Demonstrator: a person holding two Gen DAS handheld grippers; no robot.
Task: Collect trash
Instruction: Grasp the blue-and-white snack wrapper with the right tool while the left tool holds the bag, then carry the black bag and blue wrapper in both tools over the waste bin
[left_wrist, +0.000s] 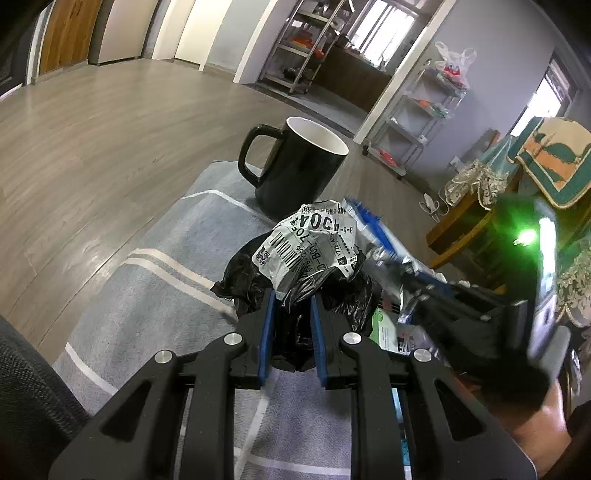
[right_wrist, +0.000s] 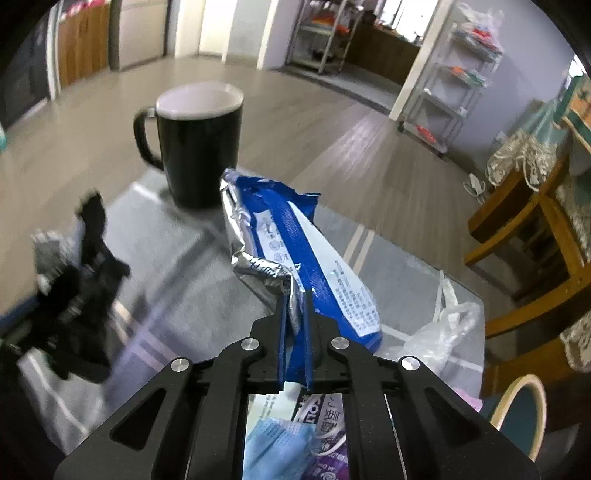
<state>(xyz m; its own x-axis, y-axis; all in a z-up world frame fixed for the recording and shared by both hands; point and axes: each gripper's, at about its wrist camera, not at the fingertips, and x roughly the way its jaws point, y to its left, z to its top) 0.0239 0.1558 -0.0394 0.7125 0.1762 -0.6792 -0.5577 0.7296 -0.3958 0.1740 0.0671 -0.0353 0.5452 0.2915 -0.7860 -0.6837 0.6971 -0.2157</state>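
Note:
My left gripper (left_wrist: 291, 299) is shut on a crumpled black plastic bag (left_wrist: 251, 273) with a white shipping label (left_wrist: 306, 243) balled into it, held over the grey striped cloth (left_wrist: 155, 266). My right gripper (right_wrist: 295, 299) is shut on the silver torn edge of a blue and white foil wrapper (right_wrist: 314, 258), which stretches away toward the black mug (right_wrist: 199, 147). In the left wrist view the right gripper (left_wrist: 406, 269) shows blurred at the right by the wrapper (left_wrist: 369, 221). In the right wrist view the left gripper and black bag (right_wrist: 85, 280) are a blur at the left.
The black mug (left_wrist: 295, 166) stands at the cloth's far edge. A clear plastic bag (right_wrist: 443, 328), a blue face mask (right_wrist: 273, 439) and a purple packet (right_wrist: 328, 417) lie near my right gripper. Wooden chairs (right_wrist: 524, 236) and wire shelves (right_wrist: 454, 85) stand to the right.

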